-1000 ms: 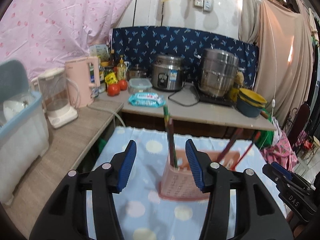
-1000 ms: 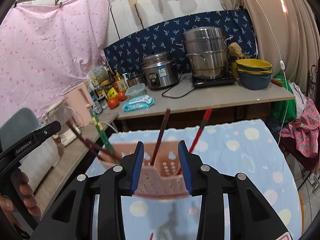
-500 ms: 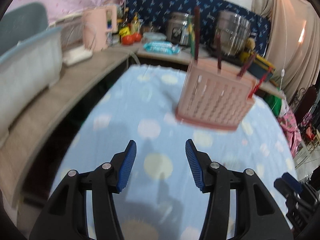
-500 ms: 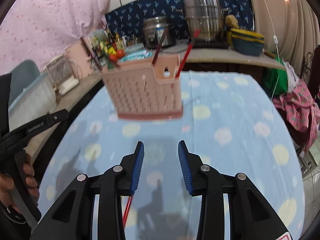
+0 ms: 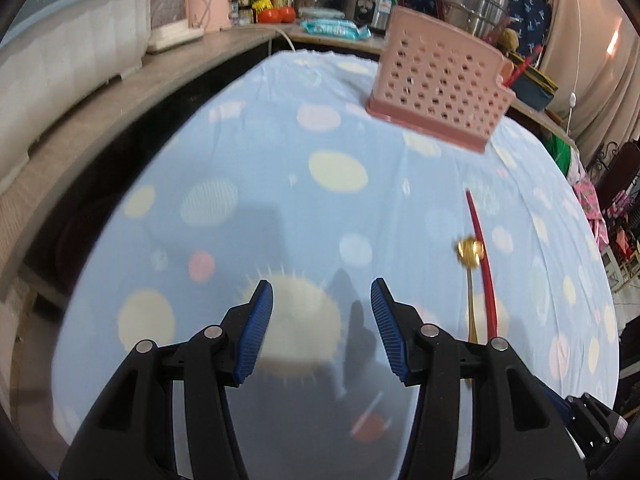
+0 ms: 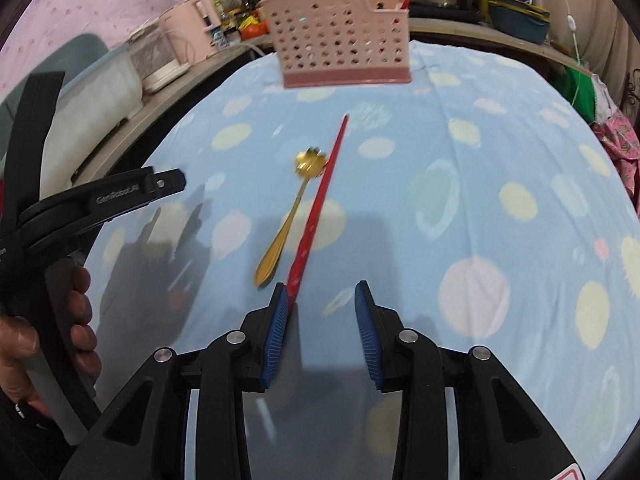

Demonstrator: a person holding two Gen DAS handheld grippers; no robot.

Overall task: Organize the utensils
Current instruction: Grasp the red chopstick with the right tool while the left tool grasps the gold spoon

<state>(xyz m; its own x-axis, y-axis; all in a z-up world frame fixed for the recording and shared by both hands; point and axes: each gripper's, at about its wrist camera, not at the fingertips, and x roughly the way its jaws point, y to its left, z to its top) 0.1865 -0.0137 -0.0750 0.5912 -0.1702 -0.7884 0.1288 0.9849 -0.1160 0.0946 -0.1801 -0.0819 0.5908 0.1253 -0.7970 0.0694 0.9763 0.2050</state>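
While both grippers' fingers stand apart holding nothing, right gripper [image 6: 320,300] just closing slightly, red plastic chopstick [image 6: 320,200] and gold metal spoon [image 6: 288,220] lie on the dotted blue tabletop [image 6: 480,200].

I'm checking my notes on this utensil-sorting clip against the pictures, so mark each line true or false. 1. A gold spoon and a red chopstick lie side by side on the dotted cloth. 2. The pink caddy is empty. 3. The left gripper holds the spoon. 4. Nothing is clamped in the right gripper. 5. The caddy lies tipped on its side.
1. True: the gold spoon and the red chopstick lie next to each other on the dotted cloth.
2. False: a red stick stands in the pink caddy.
3. False: the left gripper has open jaws with only cloth between them.
4. True: the right gripper is open; the chopstick's near end lies at one jaw, unpinched.
5. False: it stands upright on its base.
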